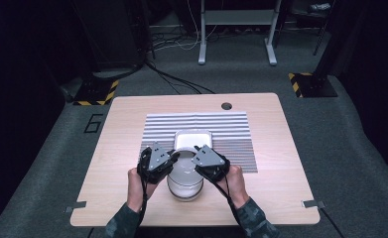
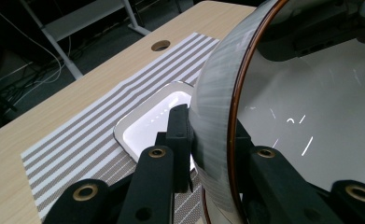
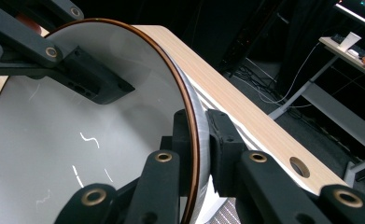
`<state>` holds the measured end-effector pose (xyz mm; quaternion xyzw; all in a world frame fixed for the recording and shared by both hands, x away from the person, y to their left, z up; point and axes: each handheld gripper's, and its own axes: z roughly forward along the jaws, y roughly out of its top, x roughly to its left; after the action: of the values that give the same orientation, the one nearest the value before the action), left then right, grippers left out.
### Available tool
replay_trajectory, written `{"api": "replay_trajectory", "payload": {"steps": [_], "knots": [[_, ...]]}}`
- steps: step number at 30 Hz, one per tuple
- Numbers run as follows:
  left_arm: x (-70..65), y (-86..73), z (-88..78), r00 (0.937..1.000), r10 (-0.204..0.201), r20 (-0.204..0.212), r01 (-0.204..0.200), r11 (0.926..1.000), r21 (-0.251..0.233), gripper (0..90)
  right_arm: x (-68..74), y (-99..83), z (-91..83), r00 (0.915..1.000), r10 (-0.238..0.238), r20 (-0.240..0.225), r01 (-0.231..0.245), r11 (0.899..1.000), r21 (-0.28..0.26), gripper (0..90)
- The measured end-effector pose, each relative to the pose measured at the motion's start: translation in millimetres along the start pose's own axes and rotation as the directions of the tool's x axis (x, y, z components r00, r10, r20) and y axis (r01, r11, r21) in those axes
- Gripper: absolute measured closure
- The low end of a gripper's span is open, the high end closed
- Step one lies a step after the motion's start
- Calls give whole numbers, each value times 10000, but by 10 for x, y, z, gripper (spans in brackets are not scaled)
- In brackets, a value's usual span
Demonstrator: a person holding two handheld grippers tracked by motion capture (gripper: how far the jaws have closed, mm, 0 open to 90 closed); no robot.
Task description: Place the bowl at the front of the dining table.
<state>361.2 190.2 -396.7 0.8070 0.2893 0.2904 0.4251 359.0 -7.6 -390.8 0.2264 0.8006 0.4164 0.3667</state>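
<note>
The table [image 1: 122,163] is pale wood with a cable hole [image 1: 226,106] near its far edge. A striped mat [image 1: 231,134] lies across the table's middle. On the mat, toward the far side, sits a white rounded-square tray [image 1: 193,139].

Nearer the person, a white bowl [image 1: 184,179] with a thin brown rim is held between both hands, partly over the mat's near edge and just beside the tray. Whether it touches the table cannot be told.

The left claw [image 1: 174,157] is clenched on the bowl's left wall; in the left gripper view its jaws sit one outside and one inside the rim [image 2: 234,121], with the tray [image 2: 147,122] behind them. The right claw [image 1: 197,150] is clenched on the opposite wall; in the right gripper view the rim [image 3: 189,107] passes between its jaws, and the left claw [image 3: 96,88] shows across the bowl's inside [image 3: 54,154].
</note>
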Motion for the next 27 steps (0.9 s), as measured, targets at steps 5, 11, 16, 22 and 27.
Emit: {"api": "replay_trajectory", "payload": {"steps": [5, 11, 16, 22, 27], "knots": [[0, 30, 1, 9999, 99, -28, -99, 9999, -59, 780, -24, 7, -16, 10000, 3, 62, -3, 10000, -38, 825], [24, 93, 5, 9998, 183, -75, -184, 9997, -141, 783, -66, 39, -21, 9999, 50, 99, -49, 9999, -96, 825], [36, 132, 16, 9997, 206, -99, -208, 9996, -190, 785, -97, 52, -21, 9998, 59, 167, -57, 9999, -155, 825], [61, 187, 38, 9995, 292, -127, -295, 9993, -244, 787, -147, 65, -19, 9997, 148, 197, -145, 9997, -172, 825], [75, 234, 52, 9995, 306, -101, -309, 9990, -318, 788, -185, 79, -19, 9995, 190, 267, -185, 9996, -203, 825]]}}
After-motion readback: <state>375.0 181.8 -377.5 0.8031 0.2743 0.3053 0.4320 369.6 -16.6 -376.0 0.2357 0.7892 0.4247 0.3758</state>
